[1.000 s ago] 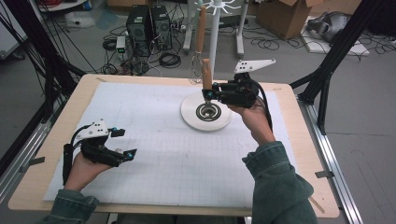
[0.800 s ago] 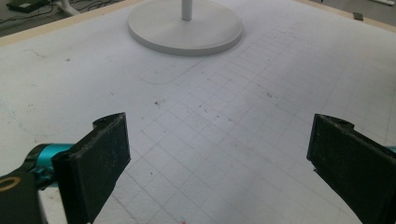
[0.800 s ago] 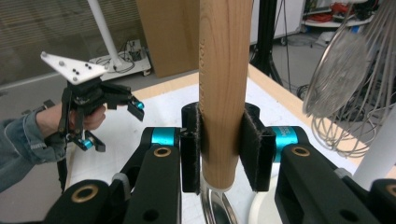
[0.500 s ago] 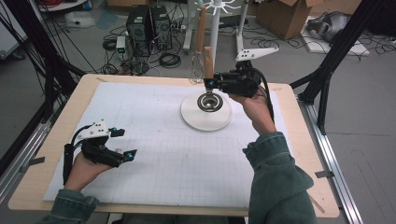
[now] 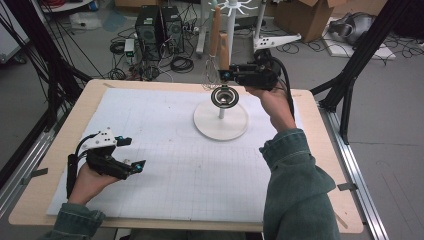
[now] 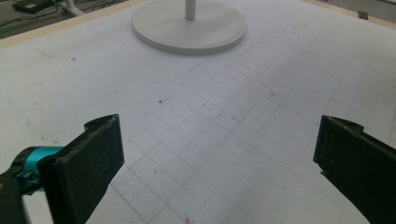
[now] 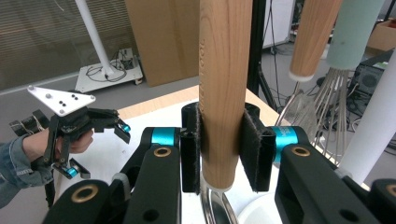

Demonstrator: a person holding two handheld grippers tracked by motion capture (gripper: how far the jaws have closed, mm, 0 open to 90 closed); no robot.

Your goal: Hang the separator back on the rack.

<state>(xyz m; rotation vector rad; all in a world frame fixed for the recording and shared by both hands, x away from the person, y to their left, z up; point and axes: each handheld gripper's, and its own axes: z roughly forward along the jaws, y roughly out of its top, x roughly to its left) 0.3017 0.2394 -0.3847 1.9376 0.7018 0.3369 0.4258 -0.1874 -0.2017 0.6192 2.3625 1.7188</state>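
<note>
My right gripper (image 5: 231,75) is shut on the wooden handle (image 5: 223,50) of a utensil with a round metal bowl (image 5: 224,96). It holds it upright above the white round stand base (image 5: 200,125). In the right gripper view the pads (image 7: 190,149) press on both sides of the handle (image 7: 223,70). My left gripper (image 5: 132,153) rests low over the white mat at the front left. Its jaws have just been opening and stand wide apart, with nothing between them (image 6: 219,158).
A wire whisk (image 5: 211,75) and other wooden-handled utensils (image 7: 310,37) hang from the white rack pole (image 7: 373,135) right beside the held handle. The white gridded mat (image 5: 165,130) covers the wooden table. Cables and computer cases lie on the floor behind.
The right gripper has risen with the utensil, lifting its metal bowl off the stand base towards the hanging utensils. The left hand has stayed in place.
</note>
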